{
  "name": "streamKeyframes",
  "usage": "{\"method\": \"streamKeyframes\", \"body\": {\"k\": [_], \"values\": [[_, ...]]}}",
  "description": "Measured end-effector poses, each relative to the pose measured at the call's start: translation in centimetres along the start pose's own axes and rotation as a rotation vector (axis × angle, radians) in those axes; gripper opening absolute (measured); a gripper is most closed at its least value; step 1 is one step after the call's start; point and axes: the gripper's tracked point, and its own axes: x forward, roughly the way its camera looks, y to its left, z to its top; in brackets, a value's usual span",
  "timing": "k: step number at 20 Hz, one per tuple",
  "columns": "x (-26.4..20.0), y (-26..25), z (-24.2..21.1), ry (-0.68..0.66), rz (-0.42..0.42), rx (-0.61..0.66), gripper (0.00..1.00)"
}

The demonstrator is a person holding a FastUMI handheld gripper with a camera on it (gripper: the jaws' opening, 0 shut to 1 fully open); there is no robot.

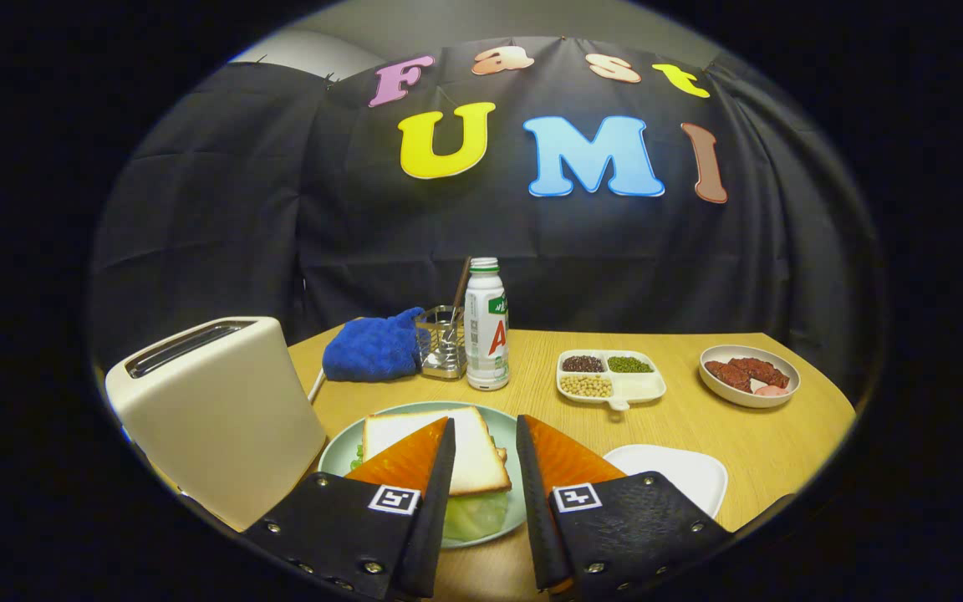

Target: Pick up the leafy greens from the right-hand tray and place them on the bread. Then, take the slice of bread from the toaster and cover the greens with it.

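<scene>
Lying flat on greens [475, 516], bread slice [469, 447], plate [339, 447], gripper [486, 435] jaws spread, empty.

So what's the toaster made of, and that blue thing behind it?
The toaster looks like smooth cream plastic or painted metal; it has a soft sheen. The blue thing seems to be bumpy knitted or terry cloth. The gripper hangs open above the bread on the plate.

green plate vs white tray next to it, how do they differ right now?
The green plate is round; the white tray is a rounded square. The green plate carries a slice of bread over leafy greens; the white tray is bare. The green plate sits between and just ahead of the open claw fingers; the white tray lies beside its right finger. Both rest flat on the wooden table.
</scene>
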Motion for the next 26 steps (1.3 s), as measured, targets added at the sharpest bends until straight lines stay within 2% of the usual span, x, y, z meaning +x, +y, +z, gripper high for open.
{"method": "streamKeyframes", "body": {"k": [3,6,10,12,14,15,17,21,26], "values": [[-1.4,-1.4,1.9,-0.073,-0.017,0.020,0.44],[-3.2,-4.4,4.2,-0.151,-0.070,0.021,0.43],[-4.6,-8.3,4.3,-0.160,-0.121,-0.016,0.43],[-5.2,-10.3,3.9,-0.149,-0.140,-0.024,0.55],[-5.9,-12.2,3.9,-0.149,-0.151,-0.019,0.62],[-6.2,-12.9,4.0,-0.147,-0.152,-0.010,0.75],[-7.1,-14.5,4.0,-0.146,-0.155,0.007,0.92],[-9.7,-19.1,4.9,-0.179,-0.215,-0.027,0.92],[-12.3,-25.1,5.0,-0.200,-0.235,-0.063,0.95]]}}
